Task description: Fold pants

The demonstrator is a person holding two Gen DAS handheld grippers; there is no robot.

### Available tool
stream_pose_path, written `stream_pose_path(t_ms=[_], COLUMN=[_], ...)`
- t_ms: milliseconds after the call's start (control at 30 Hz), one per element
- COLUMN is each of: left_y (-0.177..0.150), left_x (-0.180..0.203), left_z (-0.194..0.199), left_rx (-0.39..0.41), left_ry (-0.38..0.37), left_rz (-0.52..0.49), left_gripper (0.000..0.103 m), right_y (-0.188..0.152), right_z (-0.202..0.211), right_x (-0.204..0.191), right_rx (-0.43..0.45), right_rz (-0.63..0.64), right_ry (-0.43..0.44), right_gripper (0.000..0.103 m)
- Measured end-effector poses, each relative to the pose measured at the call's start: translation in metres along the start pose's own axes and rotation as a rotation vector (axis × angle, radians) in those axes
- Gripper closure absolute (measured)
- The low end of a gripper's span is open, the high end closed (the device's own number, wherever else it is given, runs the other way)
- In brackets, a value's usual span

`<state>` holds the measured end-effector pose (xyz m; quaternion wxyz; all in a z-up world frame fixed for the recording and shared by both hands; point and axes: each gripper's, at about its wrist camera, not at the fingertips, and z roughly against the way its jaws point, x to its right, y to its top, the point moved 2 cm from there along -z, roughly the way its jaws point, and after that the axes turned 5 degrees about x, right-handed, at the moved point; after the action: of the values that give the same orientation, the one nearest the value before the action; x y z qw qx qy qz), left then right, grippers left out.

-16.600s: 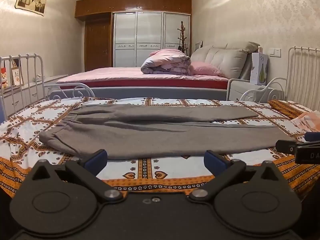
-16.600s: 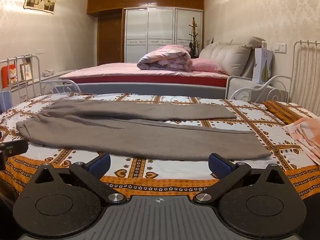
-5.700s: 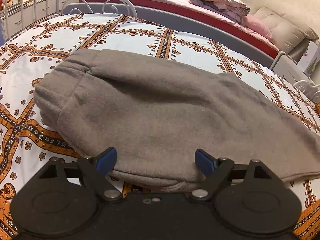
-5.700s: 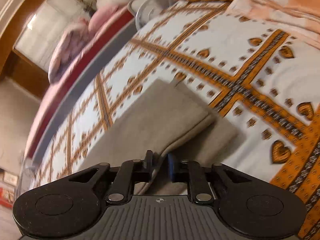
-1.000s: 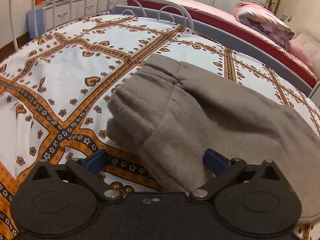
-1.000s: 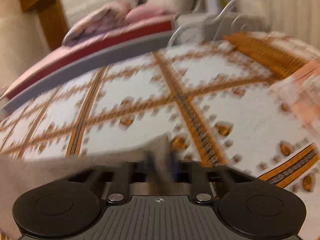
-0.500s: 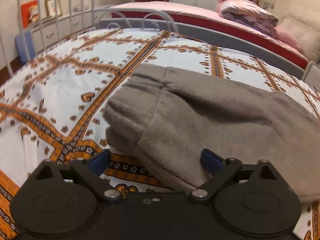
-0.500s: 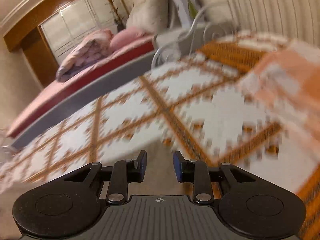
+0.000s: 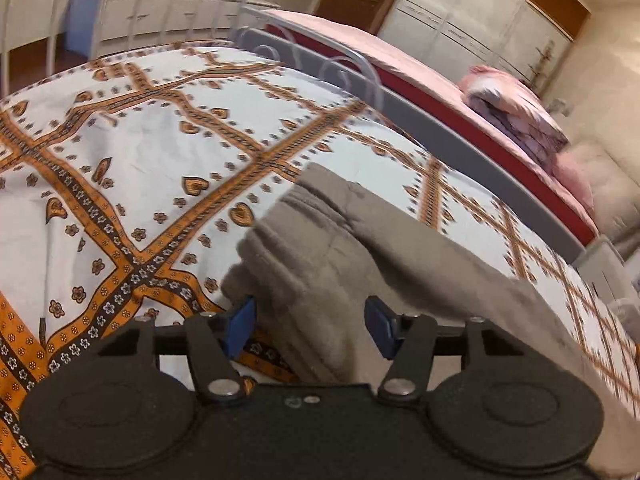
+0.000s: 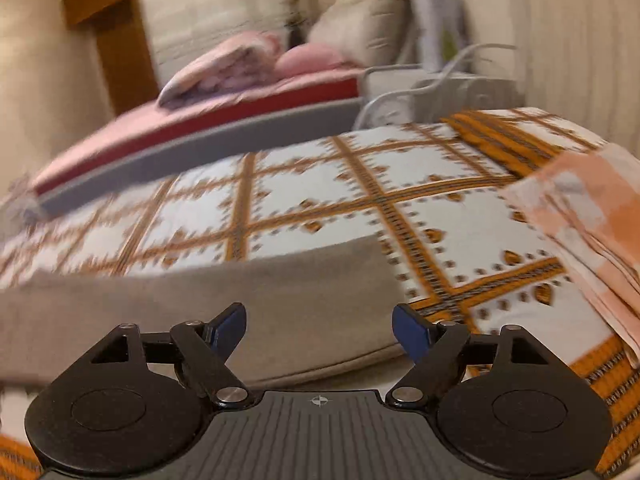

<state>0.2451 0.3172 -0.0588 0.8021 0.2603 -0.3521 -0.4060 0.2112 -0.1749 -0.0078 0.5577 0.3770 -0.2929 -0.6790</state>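
Grey pants (image 9: pixel 400 264) lie folded lengthwise on the patterned bedspread (image 9: pixel 140 152). In the left wrist view their gathered waistband end bulges up between the blue pads of my left gripper (image 9: pixel 310 324). Its jaws are closing around that bunch of fabric, and the pads do not clearly press on it. In the right wrist view the leg end of the pants (image 10: pixel 240 288) rests flat on the bed. Just above it hangs my right gripper (image 10: pixel 320 328), its jaws opening wide with nothing held between them.
A folded peach checked cloth (image 10: pixel 580 232) lies on the bed at the right. A white metal bed rail (image 9: pixel 300 56) runs along the far side, with a pink bed (image 10: pixel 240 112) and wardrobes beyond it. White-and-orange bedspread spreads to the left of the waistband.
My left jaws have narrowed around the waistband and that view has rolled. My right gripper let go of the leg end, drew back and up, and its jaws spread.
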Motion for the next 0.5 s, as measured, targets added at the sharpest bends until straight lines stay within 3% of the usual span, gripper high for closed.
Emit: stream_pose_path(t_ms=[33, 133, 233, 367, 500], left_y=[0.001, 0.010, 0.016, 0.014, 0.013], left_x=[-0.002, -0.007, -0.006, -0.011, -0.018], left_z=[-0.002, 0.007, 0.013, -0.002, -0.007], left_rx=[0.004, 0.081, 0.129, 0.071, 0.064], left_ry=[0.011, 0.006, -0.026, -0.017, 0.003], left_rz=[0.012, 0.055, 0.081, 0.086, 0.094], left_gripper=[0.053, 0.073, 0.079, 0.080, 0.072], right_y=[-0.001, -0.004, -0.005, -0.006, -0.006], right_z=[-0.002, -0.011, -0.019, -0.024, -0.029], right_x=[-0.006, -0.018, -0.022, -0.023, -0.026], right_rx=[-0.010, -0.033, -0.045, -0.056, -0.066], right_rz=[0.021, 0.054, 0.065, 0.069, 0.080], right_ry=[-0.001, 0.009, 0.007, 0.001, 0.002], right_gripper=[0.023, 0.023, 0.023, 0.023, 0.023])
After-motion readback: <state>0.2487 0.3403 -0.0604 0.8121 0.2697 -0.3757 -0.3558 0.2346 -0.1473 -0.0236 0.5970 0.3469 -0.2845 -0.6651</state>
